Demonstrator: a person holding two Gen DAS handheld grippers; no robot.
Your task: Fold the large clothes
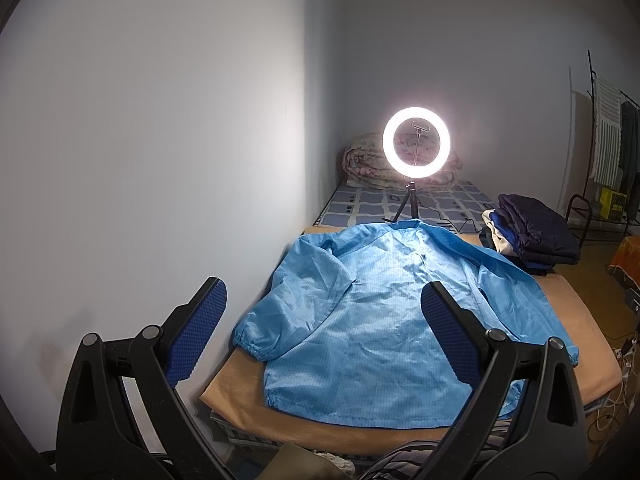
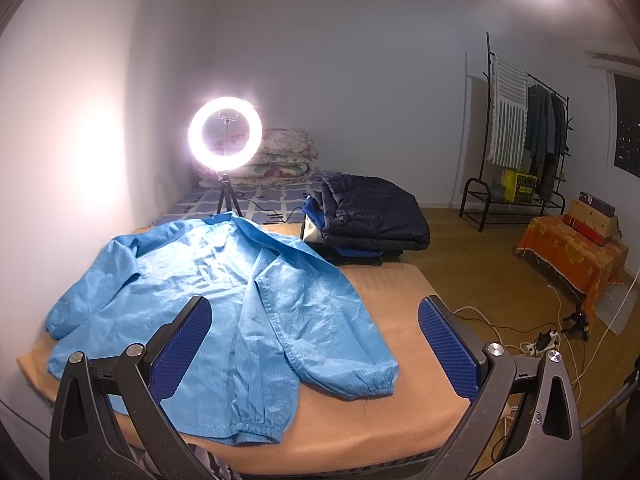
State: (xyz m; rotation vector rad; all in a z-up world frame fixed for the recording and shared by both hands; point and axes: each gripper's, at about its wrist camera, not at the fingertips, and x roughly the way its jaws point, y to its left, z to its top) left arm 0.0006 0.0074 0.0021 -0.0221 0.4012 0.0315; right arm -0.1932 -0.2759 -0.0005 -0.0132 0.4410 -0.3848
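Light-blue jacket (image 1: 372, 320) spread flat on the tan blanket (image 2: 400, 412).

Left gripper (image 1: 324, 332) and right gripper (image 2: 316, 348): both released, jaws wide apart, holding nothing, above the near hem. Folded dark clothes (image 2: 372, 216) lie beyond the jacket.

Bed (image 2: 400, 300), orange blanket: blue jacket (image 2: 224, 304) spread flat; folded clothes stack (image 2: 372, 216); ring light (image 2: 225, 133); rolled quilt (image 2: 280, 156).

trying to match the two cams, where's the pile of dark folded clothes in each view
Left wrist: pile at right of centre, beyond the blue jacket.
Right wrist: pile just above centre, behind the jacket's sleeve.
Shared landmark: ring light, left of the pile in both.
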